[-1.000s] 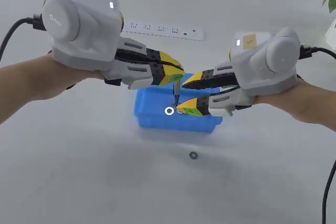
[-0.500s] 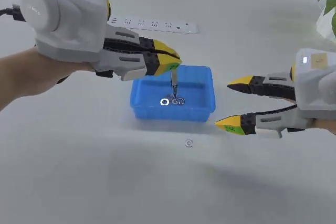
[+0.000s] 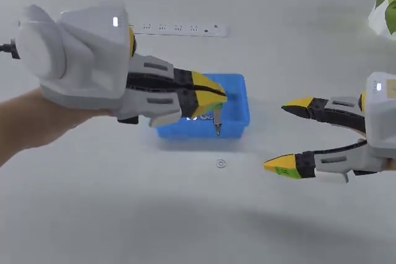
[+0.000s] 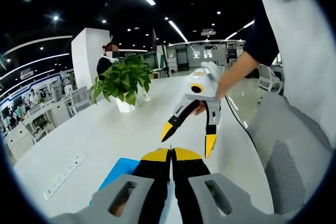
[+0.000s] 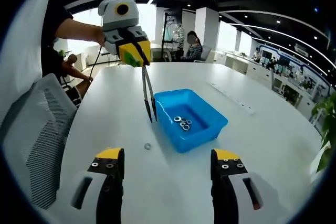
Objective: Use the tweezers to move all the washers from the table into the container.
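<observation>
Tweezers pinched in left gripper [image 3: 218, 94], hanging at the blue container [image 3: 239, 91]; right gripper [image 3: 276, 136] held apart.
The left gripper's jaws are pressed together on the tweezers [image 3: 217, 122], tips down by the container's near wall. Several washers [image 5: 182, 123] lie inside. One washer [image 3: 221, 164] sits on the table [image 3: 124, 214] just in front. Further right, the right gripper's jaws are spread wide.

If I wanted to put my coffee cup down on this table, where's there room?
The widest bare patch of table is the near side, below the loose washer. Another strip lies between the power strip and the blue container. It is crowded at the container's near wall: the left gripper with tweezers, and the open right gripper.
</observation>
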